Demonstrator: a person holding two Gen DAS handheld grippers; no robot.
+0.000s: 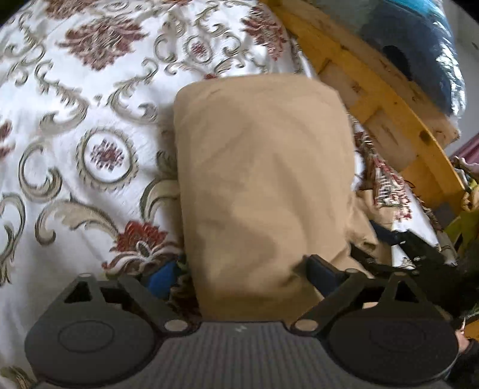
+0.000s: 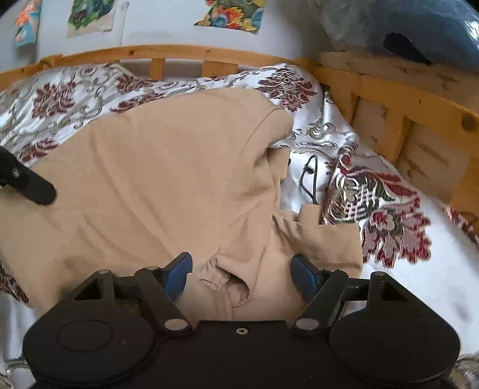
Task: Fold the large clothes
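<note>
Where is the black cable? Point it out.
Right wrist view, right of centre: the black cable lies on the floral bedspread, just right of the tan garment, near the wooden bed rail.

a bed [image 2: 404, 263] is covered with a shiny white bedspread [image 1: 89, 89] patterned in dark red flowers and grey-green scrolls. a pale wooden rail [image 2: 185, 54] with short slats runs around it. behind stands a light grey wall [image 2: 167, 27] with colourful floral pictures [image 2: 233, 13] stuck on. soft daylight falls across the bedding.

Open patterned bedspread [image 1: 74, 125] left of tan garment [image 1: 263, 185], wooden bed rail [image 2: 389, 89] blocking right side and back
</note>
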